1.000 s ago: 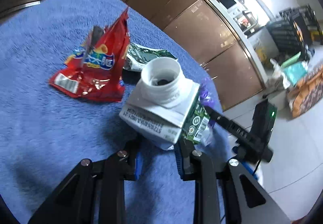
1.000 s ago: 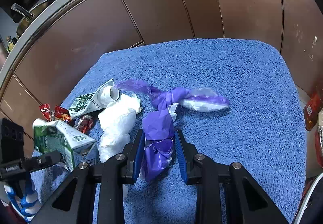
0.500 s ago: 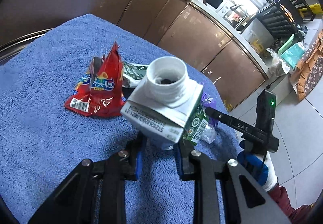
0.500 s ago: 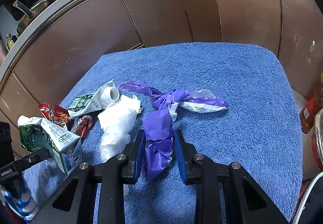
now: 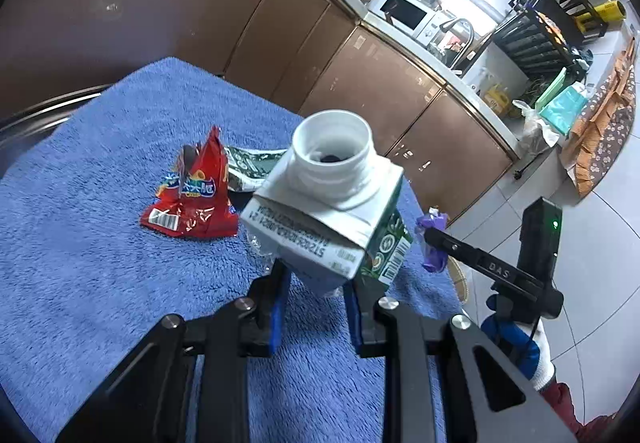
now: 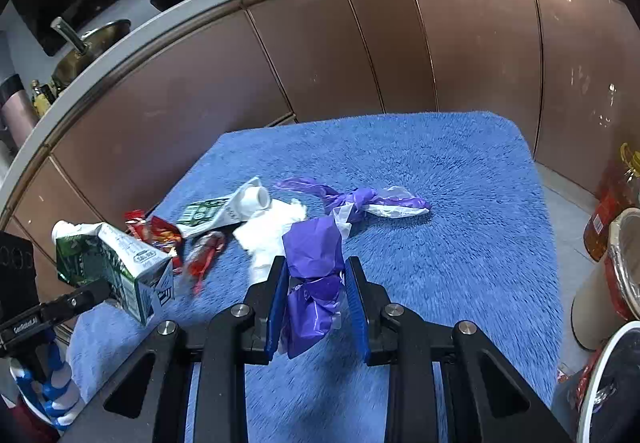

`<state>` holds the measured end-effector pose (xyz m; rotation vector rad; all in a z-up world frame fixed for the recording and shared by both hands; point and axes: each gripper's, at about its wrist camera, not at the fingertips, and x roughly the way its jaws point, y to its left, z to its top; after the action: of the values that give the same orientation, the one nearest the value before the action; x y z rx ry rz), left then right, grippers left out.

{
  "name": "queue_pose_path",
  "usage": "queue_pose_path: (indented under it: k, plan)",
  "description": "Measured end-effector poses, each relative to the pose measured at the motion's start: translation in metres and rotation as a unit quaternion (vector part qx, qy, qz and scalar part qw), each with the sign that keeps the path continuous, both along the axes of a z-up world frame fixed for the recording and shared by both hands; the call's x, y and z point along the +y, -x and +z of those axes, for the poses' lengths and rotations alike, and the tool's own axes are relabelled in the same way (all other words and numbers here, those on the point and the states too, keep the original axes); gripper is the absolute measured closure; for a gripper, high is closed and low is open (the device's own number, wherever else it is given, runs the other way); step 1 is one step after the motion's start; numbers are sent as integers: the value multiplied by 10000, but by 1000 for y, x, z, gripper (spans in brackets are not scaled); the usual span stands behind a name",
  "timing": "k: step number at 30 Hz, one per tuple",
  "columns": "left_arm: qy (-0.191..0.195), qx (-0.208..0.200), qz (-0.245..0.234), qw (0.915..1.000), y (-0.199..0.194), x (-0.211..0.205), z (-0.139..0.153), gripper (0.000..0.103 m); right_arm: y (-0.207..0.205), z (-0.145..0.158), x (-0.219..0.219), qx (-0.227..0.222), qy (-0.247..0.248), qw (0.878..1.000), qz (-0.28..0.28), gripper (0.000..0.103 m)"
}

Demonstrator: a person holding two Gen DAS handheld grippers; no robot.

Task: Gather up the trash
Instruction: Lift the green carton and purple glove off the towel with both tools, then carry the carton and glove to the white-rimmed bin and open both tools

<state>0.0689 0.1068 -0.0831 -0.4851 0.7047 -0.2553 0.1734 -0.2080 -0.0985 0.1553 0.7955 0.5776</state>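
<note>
In the left wrist view, a red wrapper (image 5: 192, 199) stands crumpled on the blue towel (image 5: 80, 263) that covers the desk, with a flattened green-and-white carton (image 5: 248, 167) lying just behind it. To their right the left gripper (image 5: 314, 297) has its jaws clenched on the base of a milk carton (image 5: 328, 219), held clear of the towel with its open white spout facing the camera (the cap is off). Right of that, the tip of the right gripper (image 5: 434, 243) shows with a scrap of purple bag (image 5: 432, 255) in it, and a gloved hand (image 5: 516, 339) grips its handle.

In the right wrist view the same milk carton (image 6: 112, 267) hangs at the far left in the left gripper (image 6: 100, 289), off the desk's left edge and tilted. Next come the red wrapper (image 6: 160, 235) and a smaller red one (image 6: 206, 255), both on the towel (image 6: 460, 243), then the flat carton (image 6: 224, 209) with its white spout, and a wad of white tissue (image 6: 268, 231) touching it. At centre the right gripper (image 6: 316, 301) has its jaws closed on one bunched end of the purple bag (image 6: 316, 255); the rest of the bag trails away across the towel, knotted, toward a clear-and-purple end at the right. Brown cabinets (image 6: 320, 63) curve behind the desk.
</note>
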Motion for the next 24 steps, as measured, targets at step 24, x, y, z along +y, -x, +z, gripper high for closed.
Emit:
queue_pose_path:
  k: [24]
  plan:
    - [268, -446, -1619, 9854, -2, -121, 78, 80, 102, 51, -153, -705, -407, 9820, -1703, 76]
